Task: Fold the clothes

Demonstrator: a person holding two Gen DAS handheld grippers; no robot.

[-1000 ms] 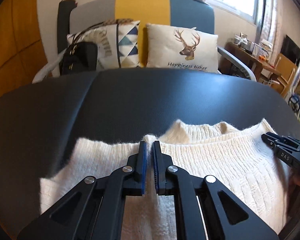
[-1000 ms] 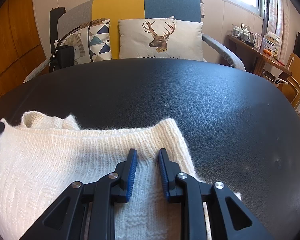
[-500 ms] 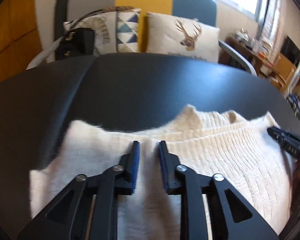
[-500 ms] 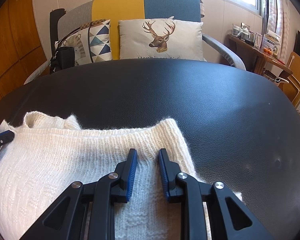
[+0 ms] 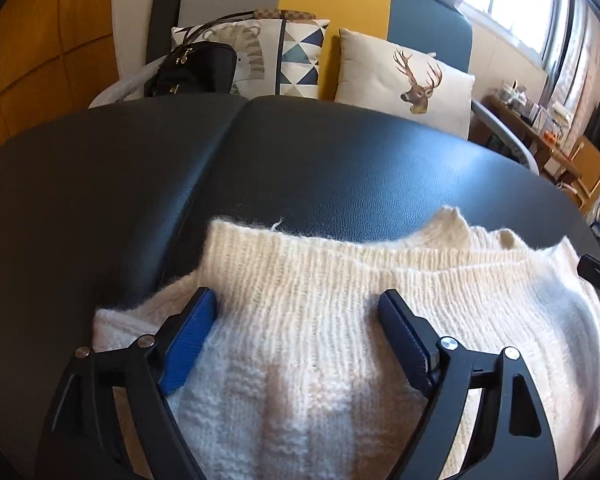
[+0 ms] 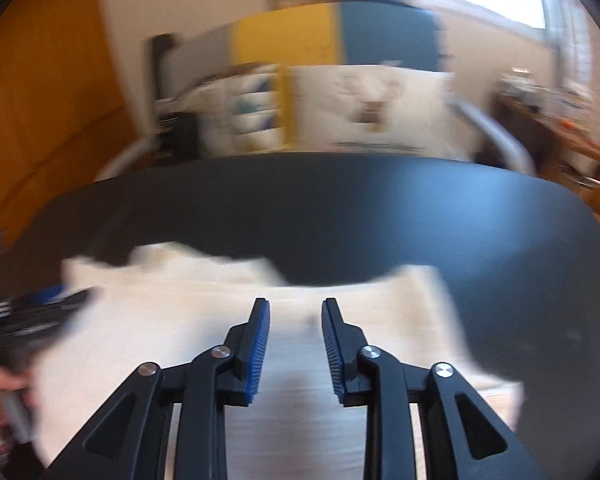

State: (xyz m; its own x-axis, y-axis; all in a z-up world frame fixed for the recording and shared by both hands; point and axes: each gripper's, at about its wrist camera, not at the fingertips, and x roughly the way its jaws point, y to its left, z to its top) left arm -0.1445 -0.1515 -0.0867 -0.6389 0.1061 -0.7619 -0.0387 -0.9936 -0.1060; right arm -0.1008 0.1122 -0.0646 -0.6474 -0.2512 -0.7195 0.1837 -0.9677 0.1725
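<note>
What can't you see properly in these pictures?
- Right wrist view: motion blur smears the cream knitted sweater and the deer-print cushion.
- Left wrist view: the sweater's near part is cut off by the bottom edge and covered by the left gripper.
- Left wrist view: the cluttered wooden side table holds things too small to identify.

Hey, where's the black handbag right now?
In the left wrist view, the black handbag sits upper left on the sofa, against the triangle-pattern cushion, behind the black table.
</note>
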